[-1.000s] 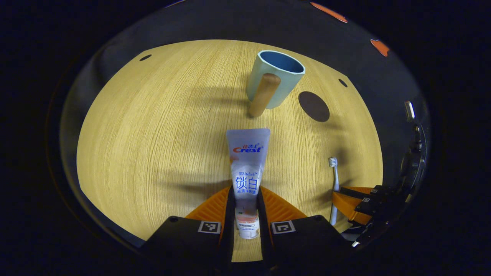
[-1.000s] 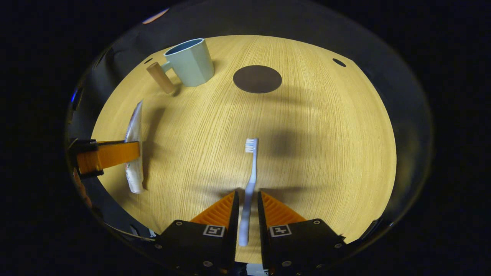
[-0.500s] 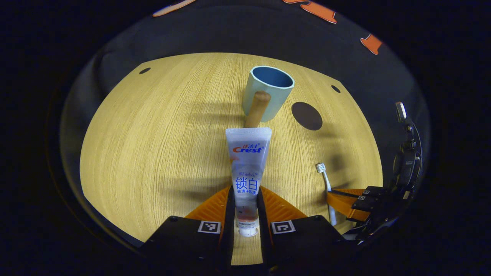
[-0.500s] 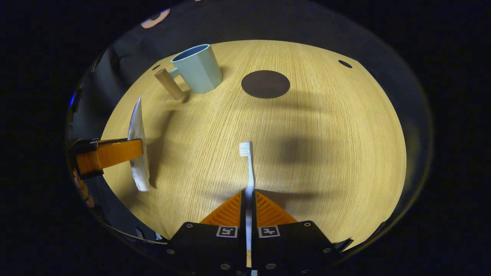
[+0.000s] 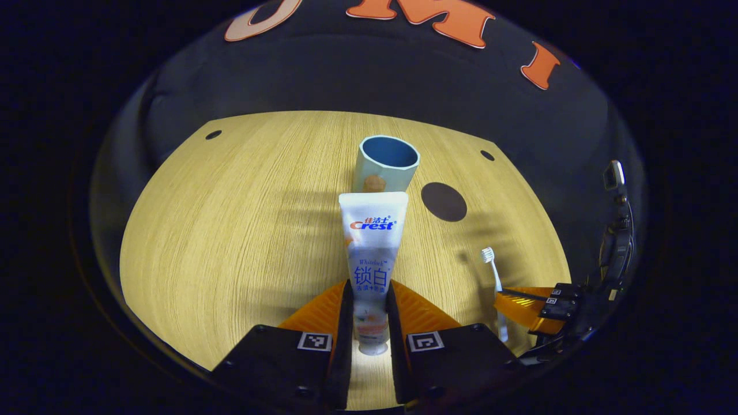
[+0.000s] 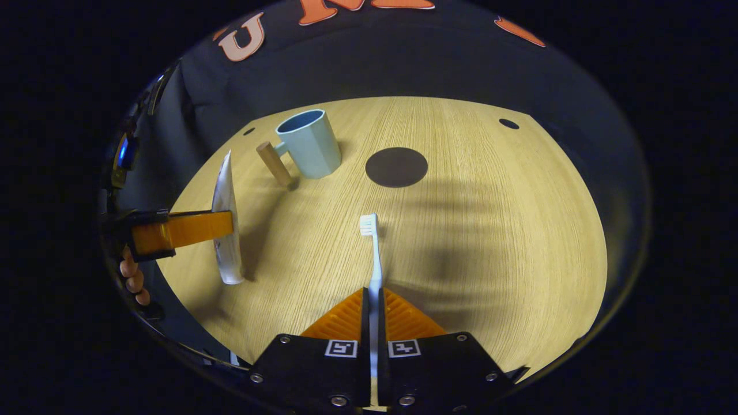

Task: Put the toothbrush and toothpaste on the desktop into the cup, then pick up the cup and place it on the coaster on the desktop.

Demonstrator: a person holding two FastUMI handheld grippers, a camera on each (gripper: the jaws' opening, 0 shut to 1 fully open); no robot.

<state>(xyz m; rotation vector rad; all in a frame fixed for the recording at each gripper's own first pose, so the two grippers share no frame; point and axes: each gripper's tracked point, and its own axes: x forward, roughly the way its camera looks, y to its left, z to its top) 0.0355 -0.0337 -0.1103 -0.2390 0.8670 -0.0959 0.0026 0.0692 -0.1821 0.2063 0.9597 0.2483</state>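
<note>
Orange-fingered, the left claw [image 5: 369,300] is clamped on the toothpaste [image 5: 372,242] near its cap end, the tube's long axis running forward with its flat crimped end toward the cup [image 5: 385,164]. The right claw [image 6: 373,302] pinches the toothbrush [image 6: 373,248] handle, bristles pointing ahead above the wooden worktop [image 6: 490,230]. The cup stands upright beside the dark coaster [image 6: 396,166].

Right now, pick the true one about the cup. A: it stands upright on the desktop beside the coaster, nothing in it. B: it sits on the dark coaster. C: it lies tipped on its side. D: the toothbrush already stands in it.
A: the cup stands upright on the desktop, apart from the coaster, with its inside bare.
</note>
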